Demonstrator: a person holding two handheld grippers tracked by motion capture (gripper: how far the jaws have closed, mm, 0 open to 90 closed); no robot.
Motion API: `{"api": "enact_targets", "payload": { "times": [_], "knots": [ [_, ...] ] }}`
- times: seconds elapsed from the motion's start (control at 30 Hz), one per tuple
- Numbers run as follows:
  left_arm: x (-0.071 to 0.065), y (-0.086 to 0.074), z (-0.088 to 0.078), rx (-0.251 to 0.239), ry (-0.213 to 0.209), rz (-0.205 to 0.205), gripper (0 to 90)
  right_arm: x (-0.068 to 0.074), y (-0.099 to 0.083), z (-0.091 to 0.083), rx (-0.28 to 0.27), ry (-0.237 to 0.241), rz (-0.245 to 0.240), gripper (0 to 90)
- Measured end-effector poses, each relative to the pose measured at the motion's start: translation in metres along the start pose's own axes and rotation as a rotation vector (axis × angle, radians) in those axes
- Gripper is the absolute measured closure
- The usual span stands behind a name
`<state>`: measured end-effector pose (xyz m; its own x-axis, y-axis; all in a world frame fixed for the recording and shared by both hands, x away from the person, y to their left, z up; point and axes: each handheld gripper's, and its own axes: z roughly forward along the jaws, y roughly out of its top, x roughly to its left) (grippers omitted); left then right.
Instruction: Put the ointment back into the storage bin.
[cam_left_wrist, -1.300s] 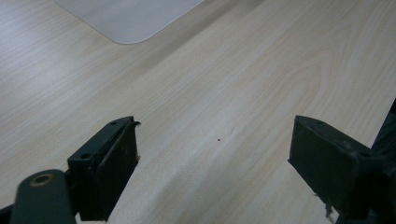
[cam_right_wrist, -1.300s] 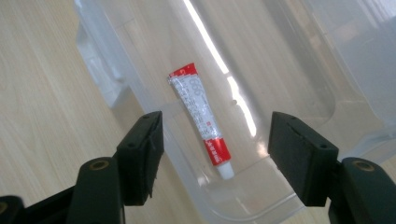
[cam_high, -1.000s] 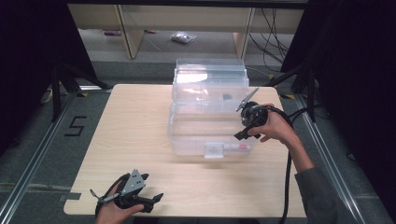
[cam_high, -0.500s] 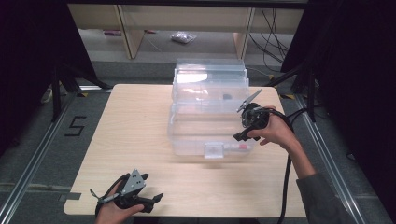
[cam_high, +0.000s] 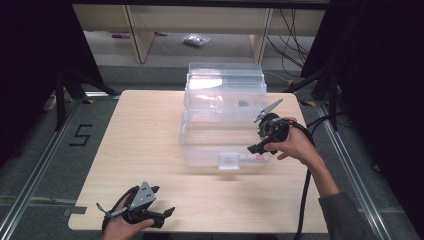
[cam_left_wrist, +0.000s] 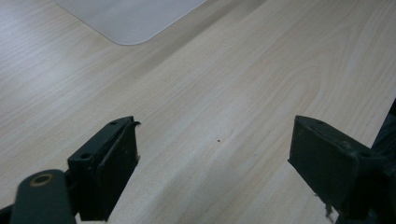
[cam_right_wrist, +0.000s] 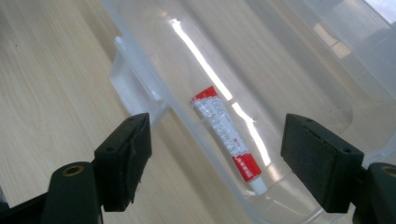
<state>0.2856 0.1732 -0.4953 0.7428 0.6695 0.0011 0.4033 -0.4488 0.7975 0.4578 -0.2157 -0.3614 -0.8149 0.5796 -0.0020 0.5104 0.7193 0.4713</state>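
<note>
Lying in the clear bin (cam_right_wrist: 140, 93) by its front wall, the tube (cam_right_wrist: 227, 133) looks light, soft and slick, best pinched across its middle. The right gripper (cam_right_wrist: 215, 154), jaws just widened and empty, hovers above; the left gripper (cam_left_wrist: 215, 154) gapes over the table (cam_left_wrist: 233, 70).

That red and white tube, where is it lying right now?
The tube lies on the floor of the clear plastic box, near its front right corner, below the right gripper.

Right gripper (cam_high: 256, 150) jaws have just been opening (empty).
</note>
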Motion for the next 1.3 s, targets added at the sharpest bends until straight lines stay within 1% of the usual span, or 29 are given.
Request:
{"api": "enact_targets", "payload": {
  "times": [0.07,0.1,0.17,0.2,0.3,0.4,0.47,0.5,0.53,0.57,0.6,0.63,0.7,0.73,0.77,0.8,0.87,0.9,0.97,1.0,1.03,1.07,1.1,1.13,1.17,1.2,1.23,1.27,1.3],
  "knots": [
    [0.000,0.000,0.000,0.003,0.002,0.000,15.0,0.002,-0.002,0.001,-0.007,0.000,0.005,24.9],
    [0.000,0.000,0.000,0.003,-0.004,0.001,15.0,0.003,-0.003,0.001,-0.002,0.002,0.019,24.6],
    [0.000,0.000,0.000,0.002,-0.003,0.001,15.0,0.003,-0.004,0.001,-0.002,0.007,0.007,24.5],
    [0.000,0.000,0.000,-0.001,0.001,0.000,15.0,0.006,-0.006,0.001,-0.009,-0.004,0.021,23.9],
    [0.000,0.000,0.000,0.000,0.000,0.000,15.0,0.007,-0.009,0.001,-0.021,0.003,0.014,24.1],
    [0.000,0.000,0.000,0.001,0.001,0.001,15.0,0.008,-0.012,0.000,-0.029,-0.015,0.022,23.1],
    [0.000,0.000,0.000,0.003,-0.003,0.001,15.0,0.010,-0.014,0.000,-0.041,-0.014,0.026,23.2],
    [0.000,0.000,0.000,0.006,-0.003,0.003,15.0,0.013,-0.015,0.000,-0.033,-0.011,0.050,23.2],
    [-0.001,0.000,0.001,0.005,-0.002,0.002,15.0,0.014,-0.015,0.000,-0.046,-0.014,0.034,23.2],
    [-0.001,0.000,0.001,0.001,-0.007,0.000,15.0,0.015,-0.016,0.000,-0.044,-0.010,0.037,23.2],
    [-0.001,0.000,0.001,0.000,-0.006,-0.001,15.0,0.016,-0.017,0.001,-0.058,-0.012,0.024,23.2],
    [0.000,0.000,0.000,0.004,-0.003,0.001,15.0,0.018,-0.017,0.001,-0.051,-0.001,0.028,23.2],
    [0.000,0.000,0.000,0.009,-0.001,0.008,15.0,0.019,-0.017,0.001,-0.062,-0.013,0.023,23.1],
    [0.001,0.000,0.000,0.020,0.000,0.020,15.0,0.021,-0.018,0.001,-0.067,-0.019,0.022,22.8],
    [0.000,0.000,0.000,0.005,-0.004,0.003,15.0,0.022,-0.018,0.001,-0.066,-0.010,0.018,23.0],
    [0.000,0.000,0.000,0.014,-0.006,0.014,15.0,0.025,-0.019,0.000,-0.074,-0.007,0.021,23.0],
    [0.000,0.000,-0.001,0.017,-0.008,0.019,15.0,0.027,-0.019,0.000,-0.074,-0.006,0.027,23.0],
    [-0.001,0.000,0.000,0.002,-0.007,0.002,15.0,0.028,-0.020,0.000,-0.080,-0.012,0.022,23.0],
    [-0.001,0.000,0.000,0.002,-0.005,0.000,15.0,0.031,-0.021,-0.001,-0.087,-0.008,0.017,23.0],
    [-0.001,0.000,0.001,0.003,-0.006,0.002,15.0,0.033,-0.022,-0.001,-0.100,-0.019,-0.004,22.8],
    [-0.001,0.000,0.001,0.003,-0.006,0.002,15.0,0.033,-0.022,-0.001,-0.100,-0.019,-0.004,22.8],
    [0.000,0.000,-0.001,0.018,-0.006,0.020,15.0,0.035,-0.023,0.000,-0.109,-0.022,-0.001,22.8],
    [0.000,0.000,-0.001,0.018,-0.006,0.020,15.0,0.035,-0.023,0.000,-0.109,-0.022,-0.001,22.8],
    [0.001,0.001,0.000,0.018,-0.004,0.022,15.0,0.036,-0.024,-0.001,-0.100,-0.024,0.015,22.8],
    [0.000,0.001,0.000,0.020,-0.002,0.018,15.0,0.037,-0.025,0.000,-0.105,-0.033,0.004,22.7],
    [0.000,0.000,0.000,0.016,0.007,0.020,15.0,0.039,-0.027,-0.001,-0.105,-0.031,0.004,22.6],
    [0.000,0.000,0.000,0.034,0.019,0.029,15.0,0.041,-0.027,0.000,-0.099,-0.027,0.023,22.6],
    [0.000,0.000,0.000,0.034,0.018,0.031,15.0,0.040,-0.029,0.001,-0.108,-0.034,-0.013,22.6],
    [-0.001,0.000,0.000,0.021,0.016,0.031,15.0,0.043,-0.030,0.001,-0.103,-0.030,0.023,22.6]
  ]
}}
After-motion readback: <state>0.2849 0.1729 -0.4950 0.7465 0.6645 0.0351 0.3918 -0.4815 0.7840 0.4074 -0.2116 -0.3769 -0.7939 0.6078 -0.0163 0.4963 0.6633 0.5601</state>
